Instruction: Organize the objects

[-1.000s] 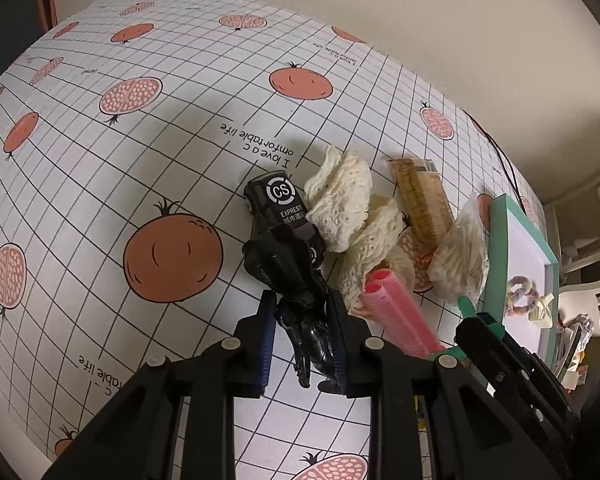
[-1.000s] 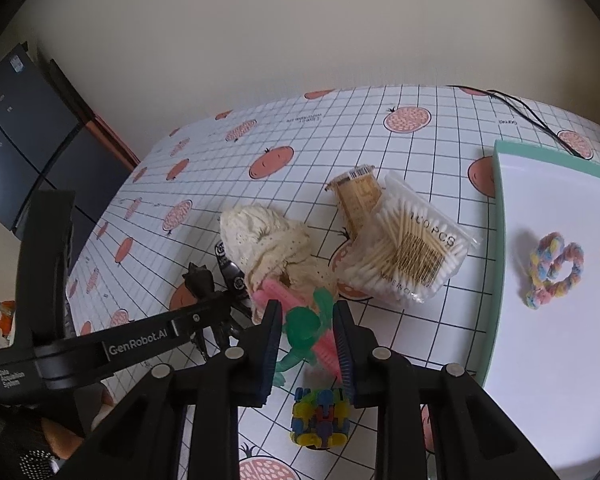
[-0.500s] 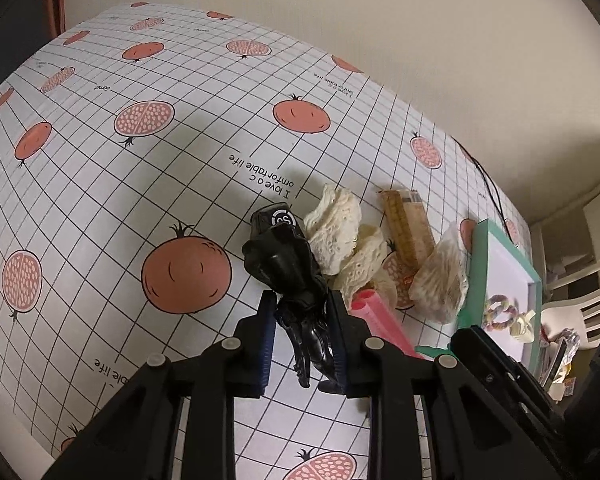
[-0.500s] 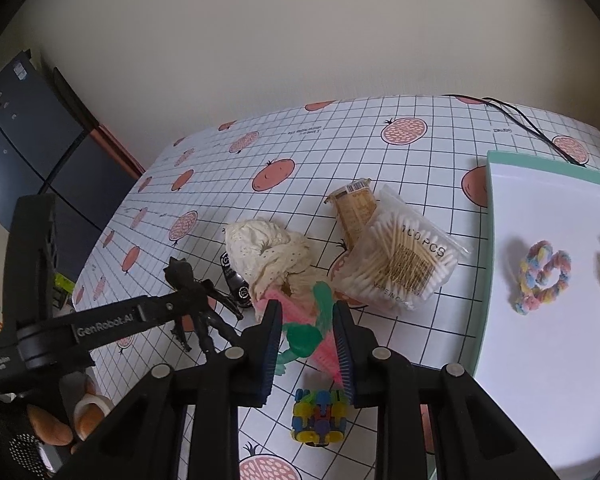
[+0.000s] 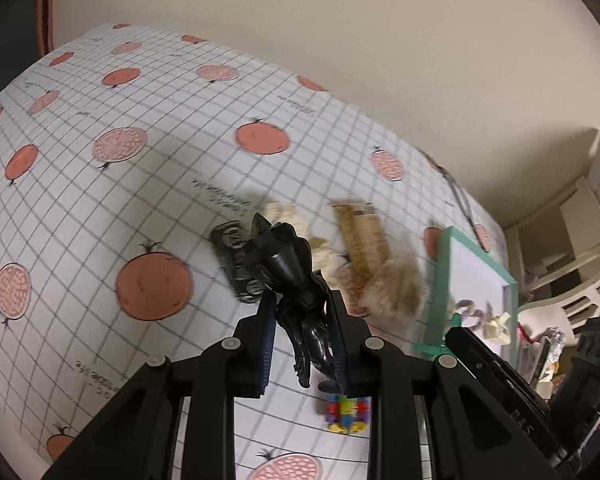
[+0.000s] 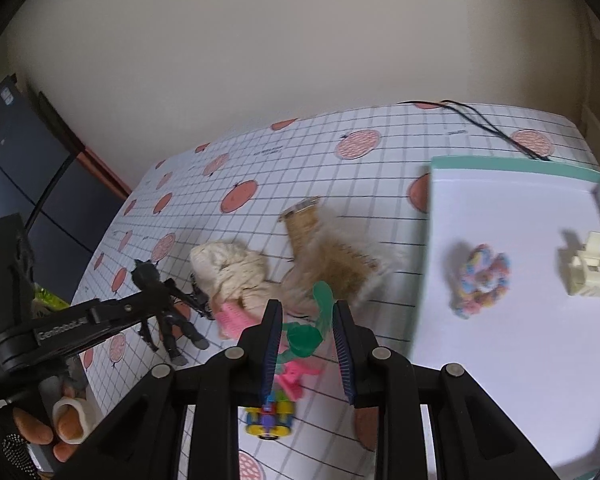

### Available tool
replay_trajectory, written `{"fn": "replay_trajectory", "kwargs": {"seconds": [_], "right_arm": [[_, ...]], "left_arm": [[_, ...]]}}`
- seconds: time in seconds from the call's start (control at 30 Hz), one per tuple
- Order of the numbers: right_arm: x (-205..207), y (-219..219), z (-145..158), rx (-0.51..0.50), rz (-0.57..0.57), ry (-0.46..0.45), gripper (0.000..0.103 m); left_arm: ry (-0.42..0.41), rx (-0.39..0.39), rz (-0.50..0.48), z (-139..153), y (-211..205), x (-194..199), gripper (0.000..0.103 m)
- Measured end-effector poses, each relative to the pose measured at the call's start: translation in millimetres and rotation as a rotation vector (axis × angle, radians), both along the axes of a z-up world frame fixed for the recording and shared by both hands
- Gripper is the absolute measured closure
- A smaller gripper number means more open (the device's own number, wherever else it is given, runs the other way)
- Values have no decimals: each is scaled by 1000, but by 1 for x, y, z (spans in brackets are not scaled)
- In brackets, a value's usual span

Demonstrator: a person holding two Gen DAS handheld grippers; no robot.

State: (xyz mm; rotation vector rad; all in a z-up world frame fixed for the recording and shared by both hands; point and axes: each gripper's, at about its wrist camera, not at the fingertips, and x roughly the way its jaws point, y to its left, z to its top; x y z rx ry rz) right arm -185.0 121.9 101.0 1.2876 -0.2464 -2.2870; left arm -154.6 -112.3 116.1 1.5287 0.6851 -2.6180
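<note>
Left gripper (image 5: 302, 340) pinched a black plastic winged action figure (image 5: 296, 280), long axis along my fingers | mint-rimmed white tray (image 5: 444, 280) lay ahead-right | right gripper (image 6: 306, 336) nearer it, clamping a green plastic toy (image 6: 310, 328).

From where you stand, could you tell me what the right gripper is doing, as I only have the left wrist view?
Observer: The right gripper has its fingers closed on a green plastic piece.
Operator: Thank you. Is there room left in the tray?
Observer: Yes. The tray holds only a pastel scrunchie and a cream claw clip, and its near half is bare.
Operator: And how does my black figure hang?
Observer: The left gripper pinches the black figure at the torso, legs spread downward. I cannot tell whether its feet clear the table.
</note>
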Motion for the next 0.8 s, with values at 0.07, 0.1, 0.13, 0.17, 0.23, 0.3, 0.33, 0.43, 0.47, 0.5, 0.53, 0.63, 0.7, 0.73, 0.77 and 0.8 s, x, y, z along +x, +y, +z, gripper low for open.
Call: {"fn": "replay_trajectory", "kwargs": {"seconds": [0.07, 0.1, 0.13, 0.17, 0.23, 0.3, 0.33, 0.43, 0.47, 0.5, 0.53, 0.63, 0.7, 0.73, 0.77, 0.8], "right_arm": [[-2, 13, 1, -4, -22, 1, 75], [-2, 18, 2, -5, -31, 3, 75], [-4, 26, 3, -6, -49, 5, 75], [-5, 32, 4, -8, -62, 5, 75], [-8, 48, 7, -22, -94, 2, 75], [-10, 59, 10, -24, -115, 7, 75], [-11, 66, 11, -20, -127, 13, 75], [-13, 87, 14, -13, -165, 13, 75], [-14, 92, 15, -15, -176, 11, 75], [-14, 99, 14, -16, -186, 7, 75], [-14, 104, 14, -14, -194, 5, 75], [-14, 120, 13, -4, -225, -2, 75], [-15, 130, 12, -4, -251, -8, 75], [-15, 136, 12, -3, -264, -10, 75], [-15, 141, 11, -2, -274, -11, 75], [-15, 144, 11, 1, -282, -10, 77]], "left_arm": [[19, 10, -12, 4, 7, 0, 77], [27, 16, -19, 6, 11, 0, 77], [37, 22, -27, 9, 16, 0, 77], [48, 28, -38, 11, 22, 0, 77], [64, 36, -56, 15, 32, 1, 77], [78, 43, -79, 17, 43, 1, 77], [85, 45, -96, 18, 51, 1, 77], [90, 48, -149, 18, 75, 1, 77], [87, 55, -172, 16, 84, 1, 77], [85, 62, -187, 15, 92, 1, 77], [83, 67, -200, 13, 99, 1, 77], [83, 80, -251, 10, 125, 3, 77], [85, 87, -280, 8, 138, 5, 77], [84, 96, -295, 7, 146, 6, 77], [82, 106, -306, 5, 155, 7, 77], [80, 110, -311, 3, 159, 7, 77]]}}
